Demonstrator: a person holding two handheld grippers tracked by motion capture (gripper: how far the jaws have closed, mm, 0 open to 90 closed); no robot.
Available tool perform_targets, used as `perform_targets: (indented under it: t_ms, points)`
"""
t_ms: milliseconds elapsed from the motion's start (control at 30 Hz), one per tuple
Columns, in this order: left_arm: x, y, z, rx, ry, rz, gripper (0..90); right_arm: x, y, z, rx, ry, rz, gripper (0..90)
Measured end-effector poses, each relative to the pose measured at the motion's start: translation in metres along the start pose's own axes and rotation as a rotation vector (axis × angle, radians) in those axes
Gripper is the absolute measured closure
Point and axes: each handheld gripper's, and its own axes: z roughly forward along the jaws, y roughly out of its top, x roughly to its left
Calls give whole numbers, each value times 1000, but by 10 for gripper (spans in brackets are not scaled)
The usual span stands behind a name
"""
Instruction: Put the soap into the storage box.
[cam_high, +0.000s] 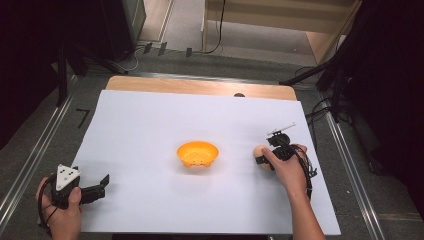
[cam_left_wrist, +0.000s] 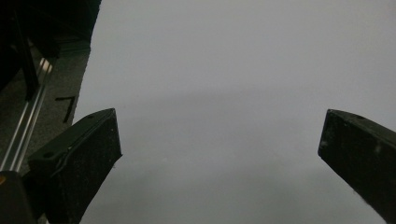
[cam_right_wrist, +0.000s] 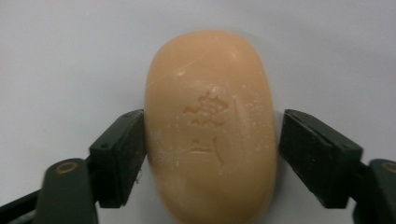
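Observation:
A peach-coloured soap bar (cam_right_wrist: 210, 93) with a stamped mark lies on the white sheet (cam_high: 150, 125), right of centre. My right gripper (cam_right_wrist: 212, 140) straddles its narrow width, with one black pad (cam_right_wrist: 123, 154) against each long side, so it is shut on the bar. From above, the soap bar (cam_high: 258, 150) peeks out at the left of the right gripper (cam_high: 263, 154), under the person's right hand. An orange bowl (cam_high: 197, 152) sits mid-sheet, apart from both grippers. My left gripper (cam_high: 104, 186) rests at the near left, open, with bare sheet between its jaws (cam_left_wrist: 219, 140).
The white sheet covers a wooden table (cam_high: 200, 86) whose far edge shows. Metal rails (cam_high: 35, 150) run along both sides. Dark stands and cables (cam_high: 320, 75) crowd the floor beyond the far right corner.

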Motion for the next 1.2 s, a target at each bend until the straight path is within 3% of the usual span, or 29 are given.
perform_targets:
  t_ms: [167, 400, 700, 1033, 1200]
  points:
    - [-1, 0, 0, -1, 4, 4, 0, 2, 0, 0, 0, -36, -16, 325]
    - [-1, 0, 0, 2, 8, 7, 0, -1, -1, 0, -1, -16, -14, 327]
    - [0, 0, 1, 5, 5, -4, 0, 8, 9, 3, 79, -83, -43, 319]
    - [2, 0, 1, 7, 2, -19, 0, 5, 6, 2, 54, -58, -71, 332]
    - [3, 0, 0, 3, -5, -32, 0, 2, 3, -1, 20, -53, -115, 332]
